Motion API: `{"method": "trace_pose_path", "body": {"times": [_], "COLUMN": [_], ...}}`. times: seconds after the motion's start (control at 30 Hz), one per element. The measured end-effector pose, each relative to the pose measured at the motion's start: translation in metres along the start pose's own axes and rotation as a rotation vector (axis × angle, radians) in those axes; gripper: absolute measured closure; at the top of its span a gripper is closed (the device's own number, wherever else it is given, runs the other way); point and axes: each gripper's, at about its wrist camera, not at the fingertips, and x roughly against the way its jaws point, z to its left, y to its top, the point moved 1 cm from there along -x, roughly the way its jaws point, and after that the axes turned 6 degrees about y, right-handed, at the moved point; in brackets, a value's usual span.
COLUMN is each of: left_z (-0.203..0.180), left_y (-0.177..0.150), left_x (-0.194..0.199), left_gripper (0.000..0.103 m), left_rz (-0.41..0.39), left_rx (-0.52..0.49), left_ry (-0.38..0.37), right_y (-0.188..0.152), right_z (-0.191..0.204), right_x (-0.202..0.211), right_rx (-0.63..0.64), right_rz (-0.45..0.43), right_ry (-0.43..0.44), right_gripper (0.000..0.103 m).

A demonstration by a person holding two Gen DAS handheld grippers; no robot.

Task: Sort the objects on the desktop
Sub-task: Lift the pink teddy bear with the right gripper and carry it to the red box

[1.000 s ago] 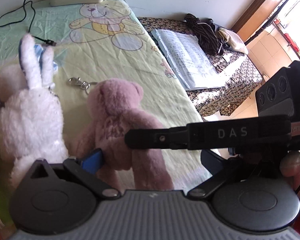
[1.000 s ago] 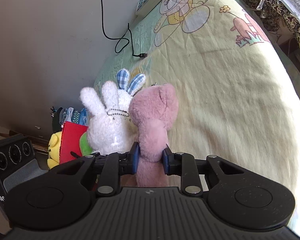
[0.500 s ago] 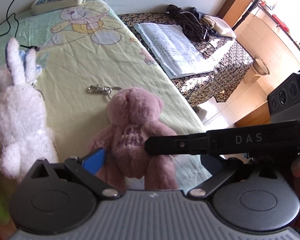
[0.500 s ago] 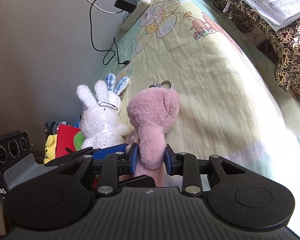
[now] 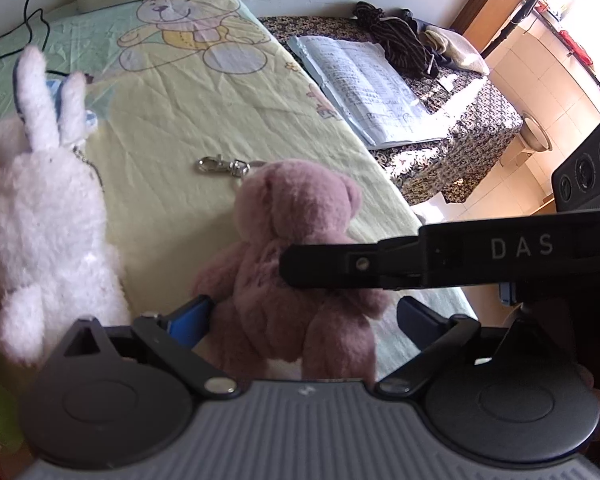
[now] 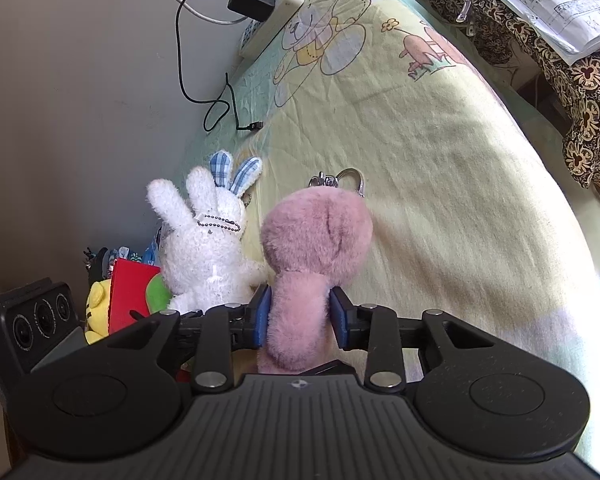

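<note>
Left wrist view: we saw the left tongs spread wide, blue pads on either side of the fuzzy pink plush bear without pinching it. The bear sat upright on the yellow-green cartoon-print bedsheet, its silver keychain clasp lying on the sheet just beyond its head. A black finger of the right tongs crossed in from the right and pressed the bear's side. A white fluffy plush rabbit stood just left of the bear.

Right wrist view: the right tongs were clamped narrow on the bear's body, head pointing away. The rabbit stood beside it on the left, its paw touching the bear. A white power strip lay at the sheet's far edge.
</note>
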Motion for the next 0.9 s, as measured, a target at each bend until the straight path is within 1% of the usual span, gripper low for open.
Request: {"method": "trace_pose_path", "body": {"times": [0.1, 0.23, 0.33, 0.4, 0.43, 0.5, 0.67, 0.8, 0.9], "left_z": [-0.005, -0.006, -0.010, -0.016, -0.019, -0.019, -0.002, 0.014, 0.031], "left_y": [-0.006, -0.019, -0.031, -0.041, -0.046, -0.054, -0.075, -0.094, -0.107], "left_x": [0.005, 0.015, 0.028, 0.040, 0.046, 0.058, 0.074, 0.100, 0.123], "left_gripper": [0.010, 0.012, 0.012, 0.012, 0.015, 0.015, 0.015, 0.015, 0.015], "left_rz": [-0.009, -0.005, -0.010, -0.030, -0.042, -0.061, -0.067, -0.100, -0.135], "left_rx": [-0.012, -0.008, -0.023, -0.055, -0.073, -0.088, -0.070, -0.088, -0.105], "left_ry": [0.011, -0.001, -0.002, 0.002, -0.007, 0.010, -0.011, -0.019, -0.032], "right_y": [-0.007, -0.022, -0.036, -0.045, -0.049, -0.059, -0.081, -0.099, -0.115], "right_z": [0.007, 0.015, 0.023, 0.032, 0.035, 0.042, 0.062, 0.082, 0.107], "right_x": [0.005, 0.012, 0.016, 0.017, 0.016, 0.015, 0.008, 0.001, -0.007], "right_rx": [0.023, 0.045, 0.074, 0.097, 0.103, 0.109, 0.139, 0.145, 0.170], "right_rz": [0.006, 0.020, 0.032, 0.043, 0.054, 0.069, 0.075, 0.064, 0.044], "right_ry": [-0.006, -0.018, -0.025, -0.026, -0.022, -0.015, -0.029, -0.020, -0.014], "right_gripper": [0.070, 0.071, 0.071, 0.071, 0.073, 0.073, 0.073, 0.073, 0.074]}}
